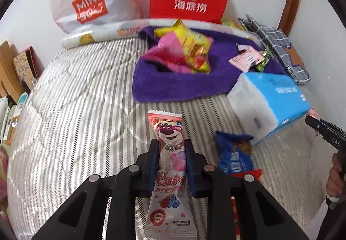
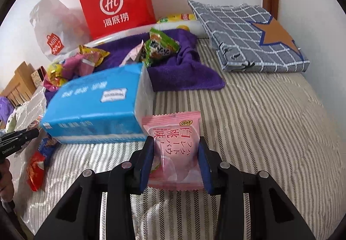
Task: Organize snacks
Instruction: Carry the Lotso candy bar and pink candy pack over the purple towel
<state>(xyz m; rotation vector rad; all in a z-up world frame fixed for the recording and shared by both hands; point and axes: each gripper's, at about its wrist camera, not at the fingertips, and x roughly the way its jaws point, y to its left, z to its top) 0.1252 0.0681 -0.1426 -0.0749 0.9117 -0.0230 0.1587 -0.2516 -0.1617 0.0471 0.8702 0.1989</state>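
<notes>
Now my left gripper clamps a bear-print packet above the striped bedspread, and my right gripper pinches a pink peach packet. Only the left view shows the snack heap on the purple towel plainly; only the right shows the checked cloth whole.

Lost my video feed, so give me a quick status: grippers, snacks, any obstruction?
Left gripper shut on bear-print snack. Right gripper shut on pink peach snack. Snack pile on purple towel ahead. Blue tissue pack lies between.
</notes>
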